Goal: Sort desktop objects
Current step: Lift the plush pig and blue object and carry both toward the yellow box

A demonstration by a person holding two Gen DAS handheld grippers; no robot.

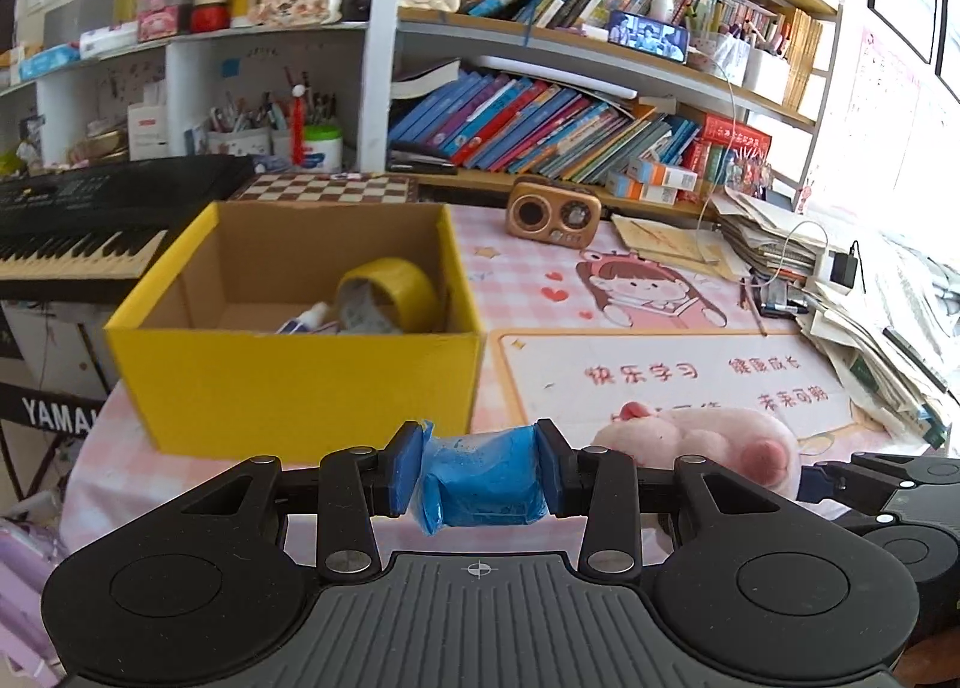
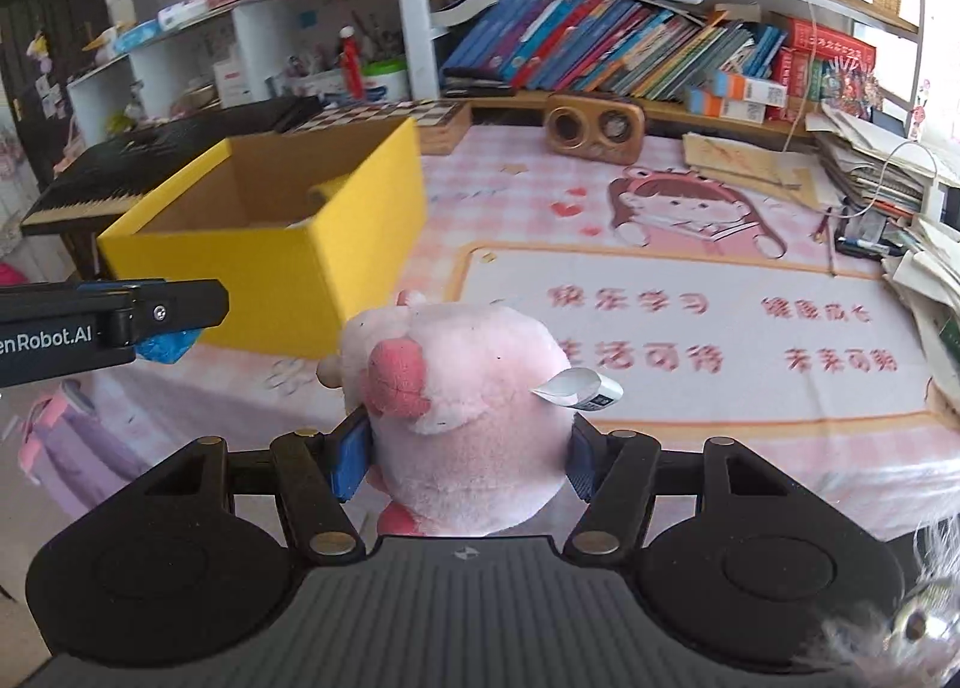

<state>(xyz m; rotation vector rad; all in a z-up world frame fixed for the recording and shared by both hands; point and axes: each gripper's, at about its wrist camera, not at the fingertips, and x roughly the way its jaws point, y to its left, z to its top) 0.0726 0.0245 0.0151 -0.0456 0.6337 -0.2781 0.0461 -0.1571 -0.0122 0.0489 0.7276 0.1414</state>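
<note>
My left gripper is shut on a small blue wrapped packet, held in the air short of the near wall of the open yellow cardboard box. Inside the box lie a yellow tape roll and a small white bottle. My right gripper is shut on a pink plush toy with a white tag. It hangs to the right of the yellow box. The left gripper with the blue packet shows at the left edge of the right wrist view.
The desk carries a pink cartoon mat. A brown retro radio and a chessboard stand behind the box. A black keyboard lies to the left. Paper stacks crowd the right edge. Bookshelves fill the back.
</note>
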